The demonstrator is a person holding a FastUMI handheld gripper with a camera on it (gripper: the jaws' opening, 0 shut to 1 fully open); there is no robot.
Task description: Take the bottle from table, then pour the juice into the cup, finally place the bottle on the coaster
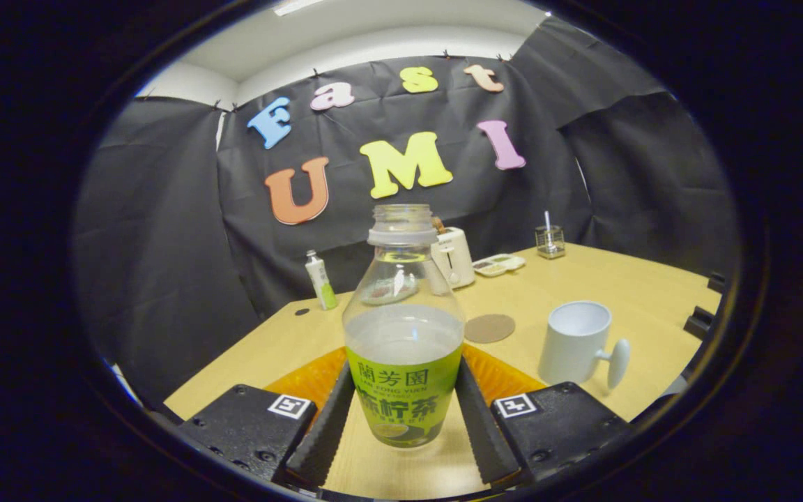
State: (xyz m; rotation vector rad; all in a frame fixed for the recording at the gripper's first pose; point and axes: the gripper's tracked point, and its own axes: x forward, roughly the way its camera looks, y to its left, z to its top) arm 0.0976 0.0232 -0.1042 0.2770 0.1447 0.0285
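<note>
An uncapped clear bottle [403, 328] with a green label stands upright between my fingers, pale juice filling it to just above the label. My gripper [405, 366] is shut on it, with the ribbed black fingers [332, 418] pressing the label from both sides. A white cup [574, 341] stands on the table beyond the fingers to the right, its handle pointing right. A round brown coaster [489, 328] lies flat between the bottle and the cup, a little farther back.
An orange ribbed mat [311, 380] lies on the wooden table [624, 286] behind the fingers. Farther back stand a small white and green tube [320, 280], a white appliance [454, 256], a shallow white tray [499, 264] and a glass jar [549, 241].
</note>
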